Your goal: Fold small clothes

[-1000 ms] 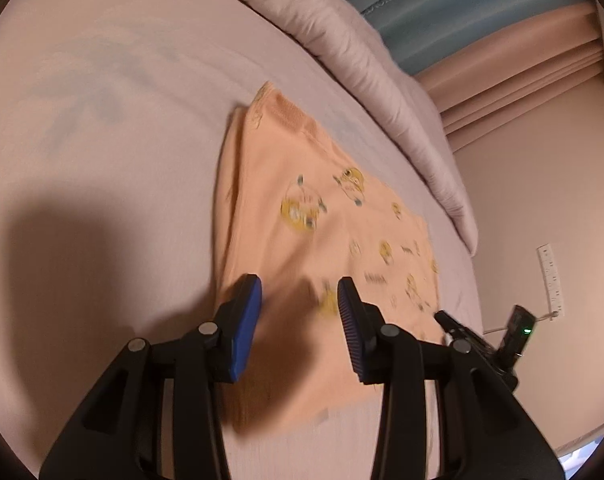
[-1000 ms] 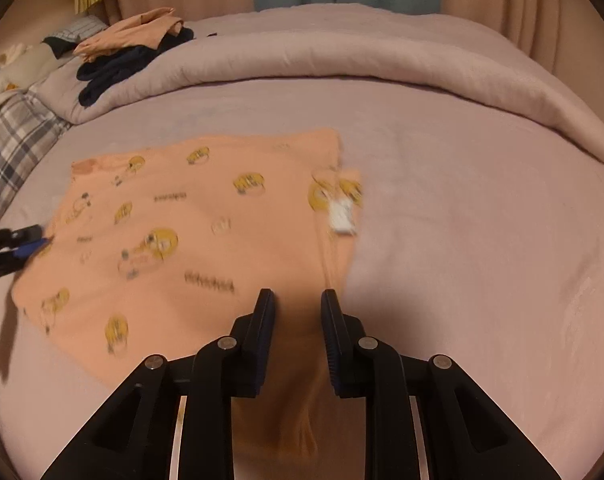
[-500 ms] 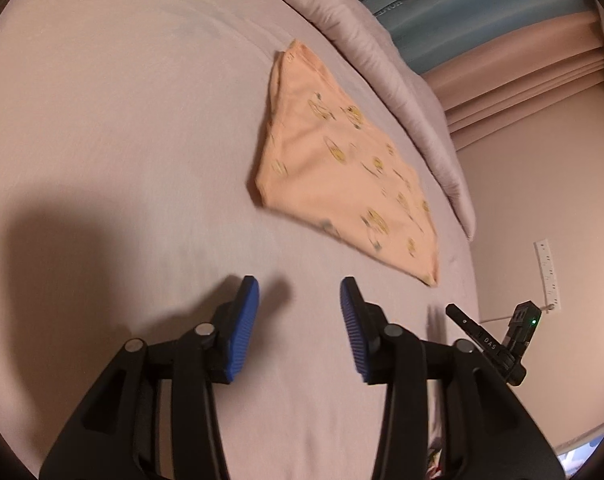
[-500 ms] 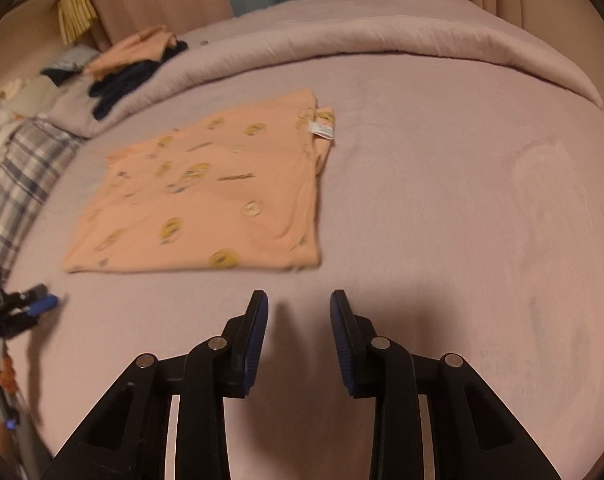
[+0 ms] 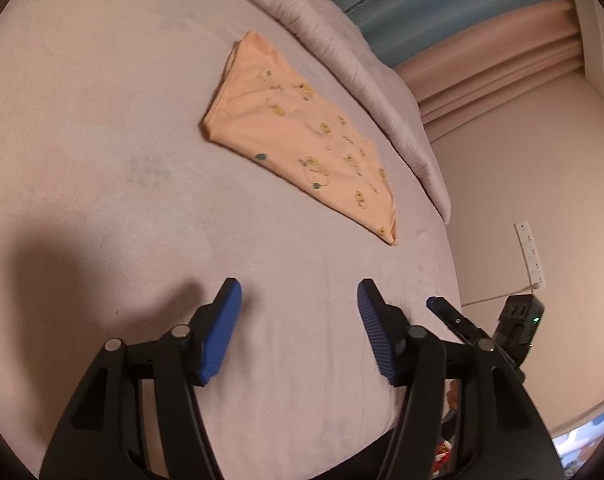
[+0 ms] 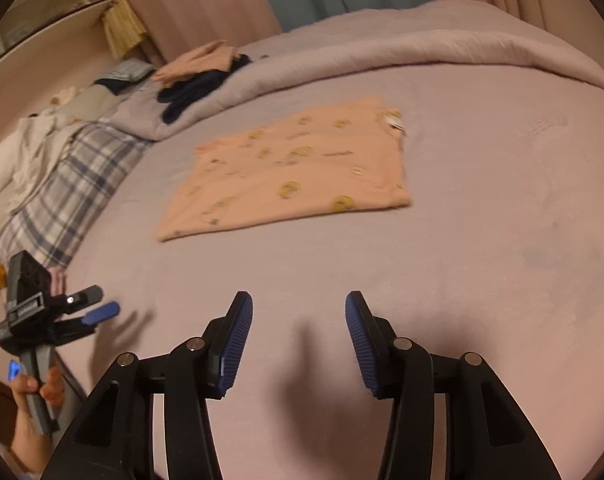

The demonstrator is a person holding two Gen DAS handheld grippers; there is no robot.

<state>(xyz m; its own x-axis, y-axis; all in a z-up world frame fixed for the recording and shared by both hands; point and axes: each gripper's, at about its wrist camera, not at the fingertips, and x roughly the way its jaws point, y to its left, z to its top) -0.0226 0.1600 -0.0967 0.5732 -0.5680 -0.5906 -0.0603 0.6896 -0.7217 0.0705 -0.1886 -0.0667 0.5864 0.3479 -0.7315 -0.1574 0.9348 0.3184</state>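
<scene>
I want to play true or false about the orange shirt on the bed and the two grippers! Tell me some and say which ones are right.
1. The orange shirt lies folded flat on the bed. True.
2. The right gripper is pinching the shirt. False: its jaws are opening with nothing between them.
3. The left gripper is squeezing a sock. False: it is empty, jaws opening.
4. The shirt has little yellow pictures on it. True.
5. A plaid cloth lies at the bed's edge. True.
</scene>
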